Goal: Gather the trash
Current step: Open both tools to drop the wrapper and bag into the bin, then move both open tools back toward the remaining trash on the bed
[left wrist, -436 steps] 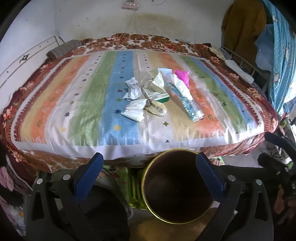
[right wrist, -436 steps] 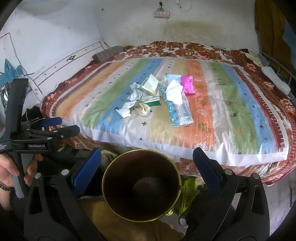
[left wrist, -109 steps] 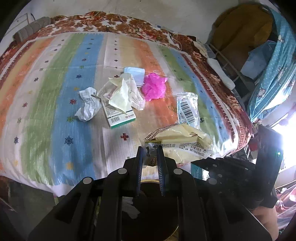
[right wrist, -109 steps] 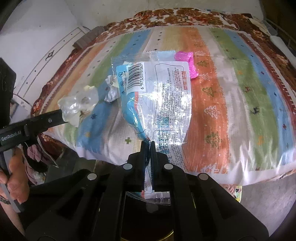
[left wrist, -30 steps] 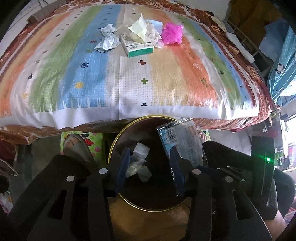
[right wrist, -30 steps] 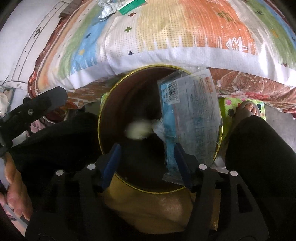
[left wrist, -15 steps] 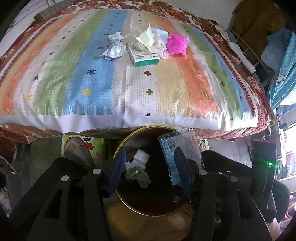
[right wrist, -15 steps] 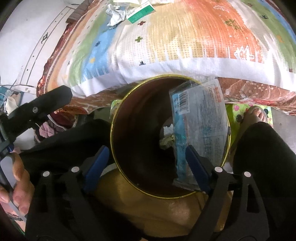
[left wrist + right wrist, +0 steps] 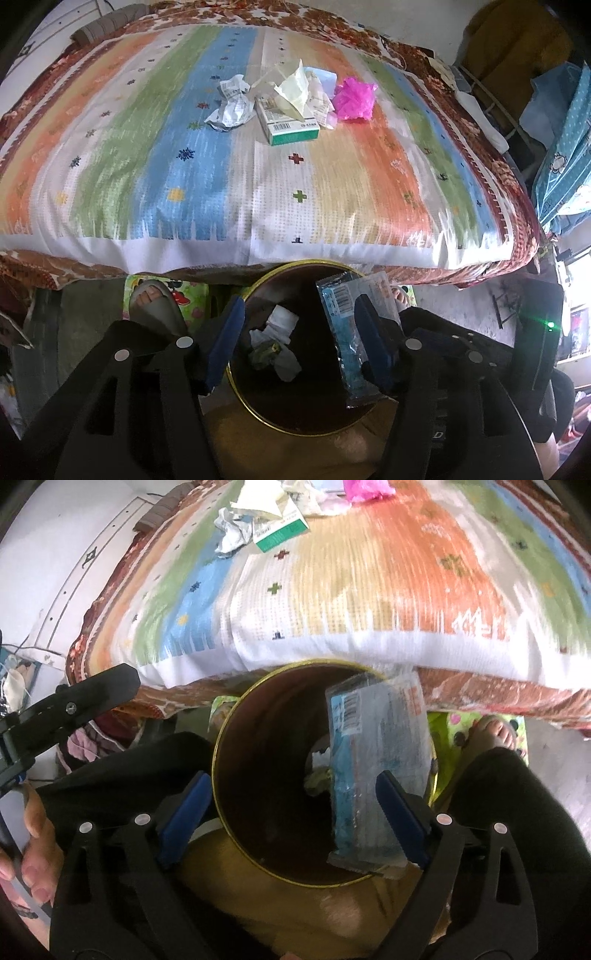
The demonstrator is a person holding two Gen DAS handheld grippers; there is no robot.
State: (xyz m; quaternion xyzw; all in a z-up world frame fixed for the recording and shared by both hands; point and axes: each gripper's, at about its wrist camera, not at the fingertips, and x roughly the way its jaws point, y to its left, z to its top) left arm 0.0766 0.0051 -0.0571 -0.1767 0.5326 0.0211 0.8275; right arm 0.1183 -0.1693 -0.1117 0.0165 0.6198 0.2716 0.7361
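A gold-rimmed brown bin [image 9: 236, 384] [image 9: 218, 746] stands on the floor below the bed's edge. A clear plastic packet [image 9: 347, 332] [image 9: 376, 760] with a blue stripe leans inside it against the right wall. Crumpled wrappers [image 9: 282, 317] lie at its bottom. My left gripper [image 9: 299, 343] hovers over the bin, its jaws opening with nothing pinched. My right gripper [image 9: 291, 814] hangs over the bin too, jaws opening wide and free of the packet. On the bed lie a crumpled white paper [image 9: 231, 105], a green-and-white box [image 9: 291, 127] [image 9: 280, 531], a pale yellow wrapper [image 9: 293, 90] and a pink bag [image 9: 354, 98].
The striped bedspread [image 9: 332, 192] overhangs the bin's far side. A person's dark trouser legs [image 9: 517, 812] flank the bin, with sandalled feet [image 9: 155, 306] on a green mat. A blue curtain [image 9: 565, 155] hangs at the right. The left gripper's body [image 9: 74, 705] and a hand [image 9: 33, 849] show at the left.
Both grippers have let go of their trash, which now sits in the bin. Their jaws have spread wider over the last second. More of the bed shows in both views.
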